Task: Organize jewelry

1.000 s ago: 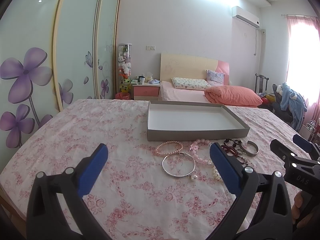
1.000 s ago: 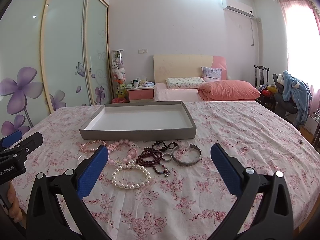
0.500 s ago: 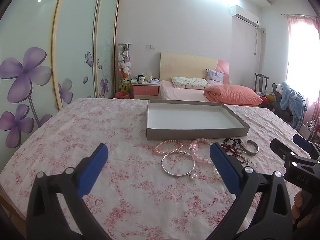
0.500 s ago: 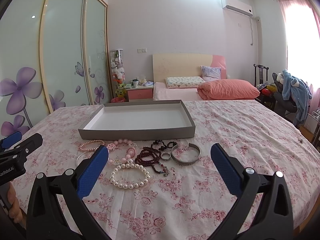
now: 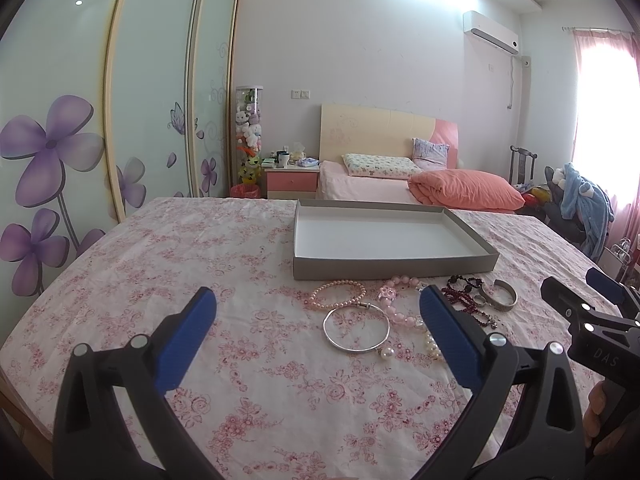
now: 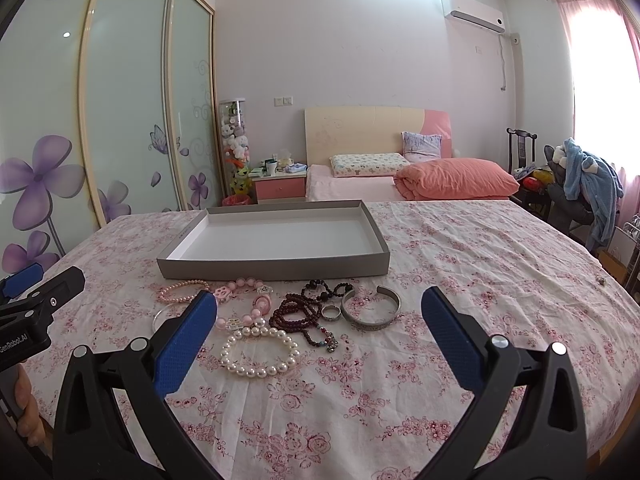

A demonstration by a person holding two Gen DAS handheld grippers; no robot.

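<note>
Bracelets and a ring lie beside an empty grey tray.

A bedroom with pale walls. On the left stands a wardrobe with frosted sliding doors painted with purple flowers. Against the far wall is a bed with a cream and pink headboard, a patterned pillow and a folded salmon quilt. A pink nightstand sits beside it, next to a clear tube of plush toys. An air conditioner hangs high on the wall. Pink curtains frame a bright window on the right, near a dark chair. Ceiling lights glow overhead.
</note>
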